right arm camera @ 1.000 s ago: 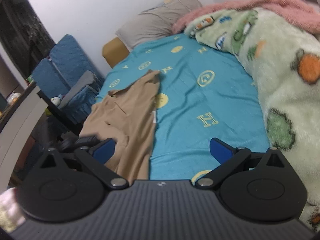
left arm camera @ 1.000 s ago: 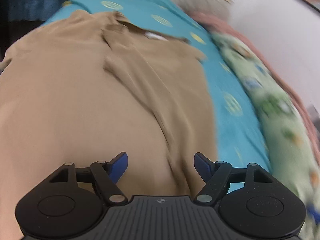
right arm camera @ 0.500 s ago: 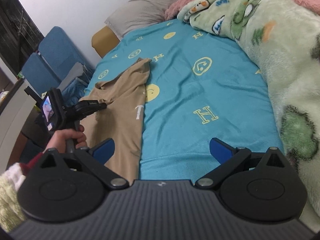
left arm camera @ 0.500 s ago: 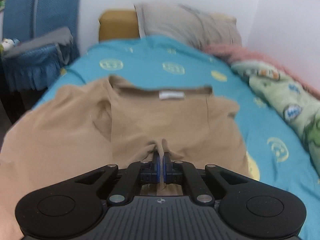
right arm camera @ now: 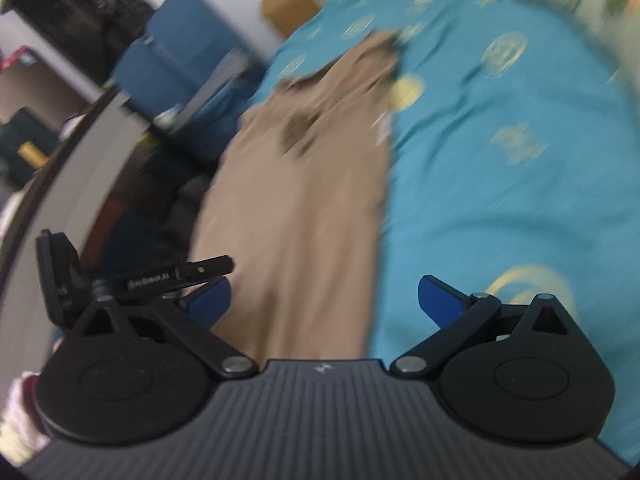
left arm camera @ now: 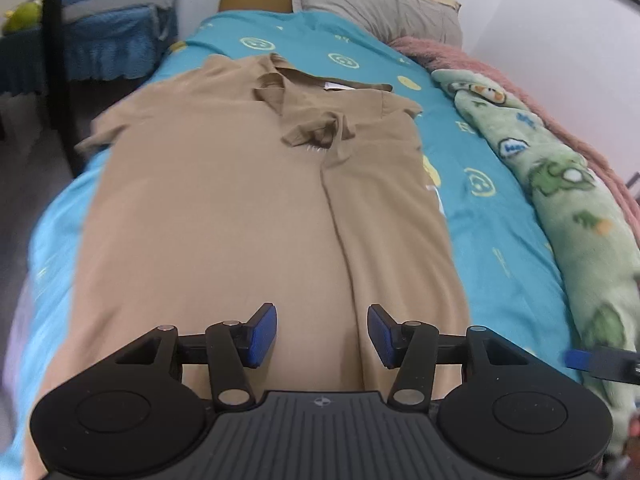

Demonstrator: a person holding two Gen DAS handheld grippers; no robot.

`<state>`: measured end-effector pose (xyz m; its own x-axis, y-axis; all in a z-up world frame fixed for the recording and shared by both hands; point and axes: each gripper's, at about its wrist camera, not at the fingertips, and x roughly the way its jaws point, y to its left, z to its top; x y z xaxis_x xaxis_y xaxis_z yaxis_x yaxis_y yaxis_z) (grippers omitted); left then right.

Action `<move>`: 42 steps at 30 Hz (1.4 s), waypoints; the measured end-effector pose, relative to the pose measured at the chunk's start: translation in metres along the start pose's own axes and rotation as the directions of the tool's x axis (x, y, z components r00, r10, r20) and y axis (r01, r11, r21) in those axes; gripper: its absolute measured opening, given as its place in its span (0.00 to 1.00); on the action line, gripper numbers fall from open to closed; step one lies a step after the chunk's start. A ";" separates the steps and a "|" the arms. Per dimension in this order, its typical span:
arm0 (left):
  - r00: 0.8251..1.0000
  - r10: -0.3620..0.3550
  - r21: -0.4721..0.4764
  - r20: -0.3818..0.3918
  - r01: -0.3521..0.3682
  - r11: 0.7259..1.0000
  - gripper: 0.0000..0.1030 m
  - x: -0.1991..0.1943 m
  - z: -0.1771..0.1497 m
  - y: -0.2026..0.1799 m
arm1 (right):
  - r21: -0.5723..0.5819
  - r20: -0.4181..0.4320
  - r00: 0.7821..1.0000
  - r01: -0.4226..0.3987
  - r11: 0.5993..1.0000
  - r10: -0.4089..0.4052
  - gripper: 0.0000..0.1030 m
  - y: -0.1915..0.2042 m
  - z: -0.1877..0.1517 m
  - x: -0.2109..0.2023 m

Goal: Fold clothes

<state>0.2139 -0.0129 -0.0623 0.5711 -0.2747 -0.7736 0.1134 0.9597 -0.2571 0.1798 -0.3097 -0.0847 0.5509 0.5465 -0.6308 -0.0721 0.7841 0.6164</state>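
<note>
A tan shirt lies flat along the blue patterned bed sheet, collar at the far end, with one sleeve folded in over its middle. My left gripper hangs above the shirt's near end, its jaws opening, nothing between the blue pads. In the blurred right wrist view the same tan shirt runs up the sheet's left part. My right gripper is above the shirt's near right edge, jaws wide but closing, nothing pressed between them. The left gripper's body shows at the lower left there.
A green printed blanket and a pink one line the bed's right side by the wall. A grey pillow lies at the head. Blue chairs with clothes stand left of the bed, beside a table edge.
My left gripper pinched the shirt's sleeve, carried it inward, then let go and drew back toward the near end. The right gripper dipped down toward the shirt's right edge.
</note>
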 end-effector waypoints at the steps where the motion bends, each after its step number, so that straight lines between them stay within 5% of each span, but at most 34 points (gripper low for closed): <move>1: 1.000 0.008 0.001 0.020 -0.008 1.000 0.52 -0.017 -0.009 -0.001 | 0.014 -0.039 0.999 -0.032 0.999 0.033 0.75 0.005 -0.007 0.005; 2: 0.999 0.008 0.001 0.045 -0.009 1.000 0.55 -0.032 -0.016 -0.003 | 0.043 -0.085 0.995 -0.050 0.998 0.054 0.60 0.009 -0.014 0.013; 7: 0.991 -0.005 0.005 0.133 0.004 1.000 0.58 -0.074 -0.045 -0.008 | 0.029 -0.238 0.971 0.041 0.999 -0.033 0.54 0.031 -0.045 0.045; 11: 0.988 0.064 0.045 0.139 -0.071 0.996 0.58 -0.069 -0.056 -0.012 | -0.015 -0.300 0.944 0.140 0.990 -0.138 0.32 0.043 -0.058 0.059; 21: 0.987 0.076 0.051 0.144 -0.084 0.995 0.58 -0.066 -0.055 -0.008 | -0.086 -0.403 0.876 0.251 0.964 -0.264 0.31 0.080 -0.091 0.058; 23: 0.984 0.075 0.073 0.160 -0.087 0.994 0.58 -0.069 -0.057 -0.011 | -0.102 -0.408 0.878 0.230 0.968 -0.252 0.31 0.091 -0.100 0.054; 30: 0.979 0.065 0.105 0.195 -0.087 0.991 0.60 -0.077 -0.059 -0.017 | -0.222 -0.125 0.951 0.252 0.942 -0.284 0.33 0.123 -0.095 -0.001; 35: 0.973 0.072 0.115 0.220 -0.099 0.988 0.67 -0.084 -0.059 -0.019 | -0.292 0.167 0.944 0.323 0.900 -0.284 0.34 0.137 -0.065 -0.037; 37: 0.971 0.070 0.119 0.230 -0.100 0.988 0.68 -0.087 -0.059 -0.020 | -0.307 0.275 0.921 0.357 0.882 -0.277 0.41 0.146 -0.053 -0.045; 41: 0.965 0.070 0.125 0.254 -0.104 0.987 0.81 -0.093 -0.056 -0.021 | -0.333 0.387 0.901 0.333 0.882 -0.194 0.92 0.154 -0.034 -0.053; 42: 0.965 0.070 0.125 0.254 -0.104 0.987 0.82 -0.094 -0.055 -0.020 | -0.338 0.409 0.897 0.322 0.885 -0.170 0.94 0.156 -0.030 -0.053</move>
<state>0.1133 -0.0097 -0.0163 0.7653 -0.1830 -0.6171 0.1537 0.9830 -0.1009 0.1139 -0.2079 0.0305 0.8461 0.2365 -0.4777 -0.1674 0.9687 0.1830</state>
